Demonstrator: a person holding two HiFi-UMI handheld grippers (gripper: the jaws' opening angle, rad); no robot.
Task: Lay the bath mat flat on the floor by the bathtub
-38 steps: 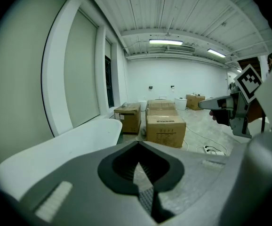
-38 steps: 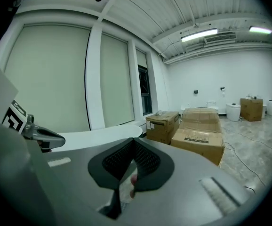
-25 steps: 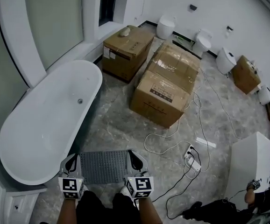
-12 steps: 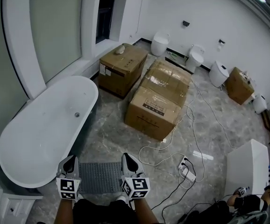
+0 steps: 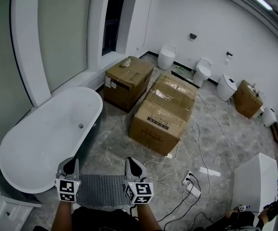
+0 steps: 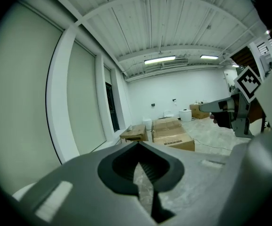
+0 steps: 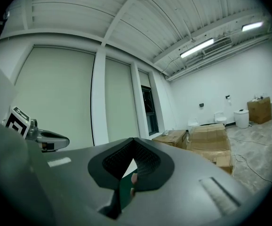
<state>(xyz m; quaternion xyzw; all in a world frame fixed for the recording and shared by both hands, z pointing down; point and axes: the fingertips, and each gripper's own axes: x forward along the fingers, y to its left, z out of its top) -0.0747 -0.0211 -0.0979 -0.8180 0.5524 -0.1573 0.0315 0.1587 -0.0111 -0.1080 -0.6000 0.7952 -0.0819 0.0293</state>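
The grey ribbed bath mat (image 5: 103,190) is stretched flat between my two grippers, in front of my legs and above the marble floor. My left gripper (image 5: 70,164) is shut on its left edge and my right gripper (image 5: 132,163) on its right edge. The white bathtub (image 5: 47,138) lies just ahead to the left, its near end close to the left gripper. In the left gripper view the left gripper (image 6: 139,173) shows dark pads pressed nearly together. The right gripper (image 7: 129,175) looks the same in its own view, with a thin dark sliver between the pads.
Three cardboard boxes (image 5: 160,121) stand ahead on the floor. White cables and a power strip (image 5: 193,190) trail at the right. A white cabinet (image 5: 255,184) is at the right, another unit (image 5: 4,211) at the bottom left. Toilets (image 5: 167,57) line the far wall. A person's arm (image 5: 254,214) shows bottom right.
The view has lifted, and the grippers with the mat now sit lower and closer to me. Both grippers keep their hold. The person at the bottom right has shifted.
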